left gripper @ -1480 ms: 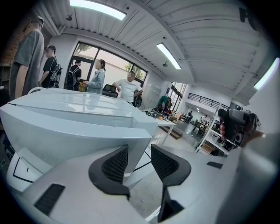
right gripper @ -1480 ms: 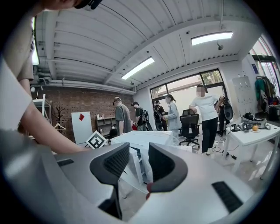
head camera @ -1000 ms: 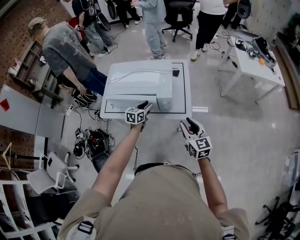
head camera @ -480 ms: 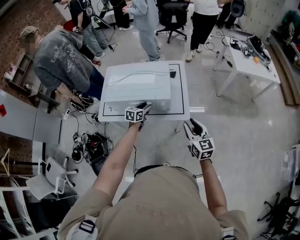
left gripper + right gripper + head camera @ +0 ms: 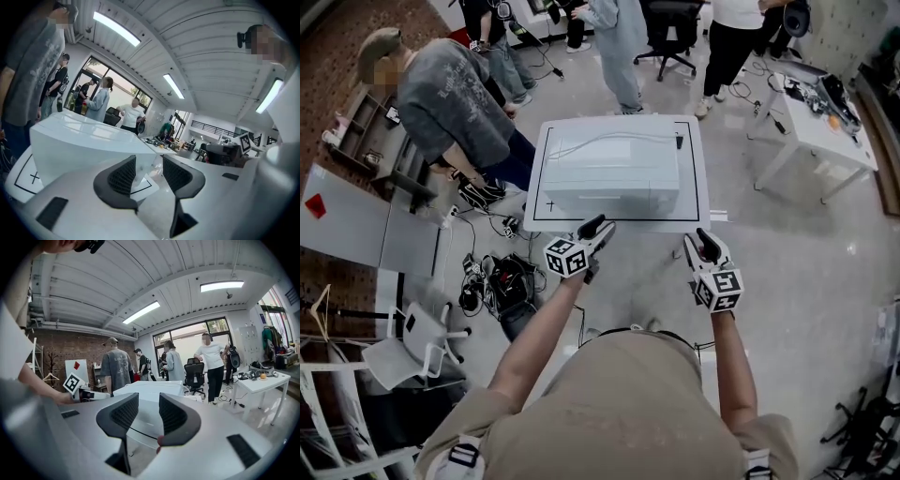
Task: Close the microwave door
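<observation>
The person is holding both grippers out just short of the near edge of the worktop (image 5: 623, 225). The left gripper (image 5: 600, 228) is reaching over that edge, left of its middle. Its jaws are opening with nothing between them. Through the gap a near corner of the microwave (image 5: 612, 169) is showing, some way beyond the jaw tips. The right gripper (image 5: 703, 240) is hovering off the near right corner, and its jaws are standing apart and empty.

The white microwave is sitting in the middle of the worktop, inside a black outline drawn on the surface. Its front is facing the near edge and looking flush, with no door swinging out. A pale cable (image 5: 600, 141) is lying across its top. A small dark object (image 5: 678, 142) is resting near the far right corner of the worktop.

Off the left edge, a person in a grey shirt (image 5: 455, 94) is bending over. More people (image 5: 623, 37) are standing beyond the far edge, and a white side table (image 5: 811, 127) is standing farther off to the right.
</observation>
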{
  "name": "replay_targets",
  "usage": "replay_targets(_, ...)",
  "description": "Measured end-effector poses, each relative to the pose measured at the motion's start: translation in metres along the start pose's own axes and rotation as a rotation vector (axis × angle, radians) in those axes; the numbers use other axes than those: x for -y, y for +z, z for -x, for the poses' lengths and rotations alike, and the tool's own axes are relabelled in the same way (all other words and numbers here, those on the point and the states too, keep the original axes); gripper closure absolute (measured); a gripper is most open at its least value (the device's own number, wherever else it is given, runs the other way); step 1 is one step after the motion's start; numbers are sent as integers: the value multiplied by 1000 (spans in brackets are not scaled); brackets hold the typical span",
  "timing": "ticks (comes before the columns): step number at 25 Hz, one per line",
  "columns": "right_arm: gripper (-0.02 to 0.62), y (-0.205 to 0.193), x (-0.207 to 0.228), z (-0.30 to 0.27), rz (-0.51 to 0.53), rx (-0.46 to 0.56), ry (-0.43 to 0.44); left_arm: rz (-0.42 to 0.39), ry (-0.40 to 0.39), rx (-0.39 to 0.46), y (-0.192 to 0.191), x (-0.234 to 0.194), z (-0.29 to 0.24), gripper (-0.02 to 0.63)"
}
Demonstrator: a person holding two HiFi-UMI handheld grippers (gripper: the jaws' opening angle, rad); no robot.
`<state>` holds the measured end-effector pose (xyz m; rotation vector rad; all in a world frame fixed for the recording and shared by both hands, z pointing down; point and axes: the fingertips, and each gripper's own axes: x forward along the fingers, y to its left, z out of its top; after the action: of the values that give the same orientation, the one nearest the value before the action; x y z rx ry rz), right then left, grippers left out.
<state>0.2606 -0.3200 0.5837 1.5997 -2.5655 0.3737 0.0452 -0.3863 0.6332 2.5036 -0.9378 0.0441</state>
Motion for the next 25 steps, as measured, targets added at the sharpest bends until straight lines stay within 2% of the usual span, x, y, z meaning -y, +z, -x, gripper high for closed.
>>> replay_targets(4,460,6,-23,-7,16,16,-6,-31,14,30,10,-12,60,436)
replay_targets(8,460,12,-52,-14,47,26,-11,-22,32,80,24,-28,116,436)
replay_targets(12,460,23,-79,-19,132,53,-24,-49,56,107,34,-37,158,442)
replay_targets(16,460,28,-100,-21,199,72,-26,-102,114,106,34,-50,187,453)
replay_targets(21,460,24,-123,-33,216,74,8,-84,165,140,34,-65,216,453)
replay_targets(25,460,20,-145,-43,212,66,55,-93,190,118,27,-69,230,453)
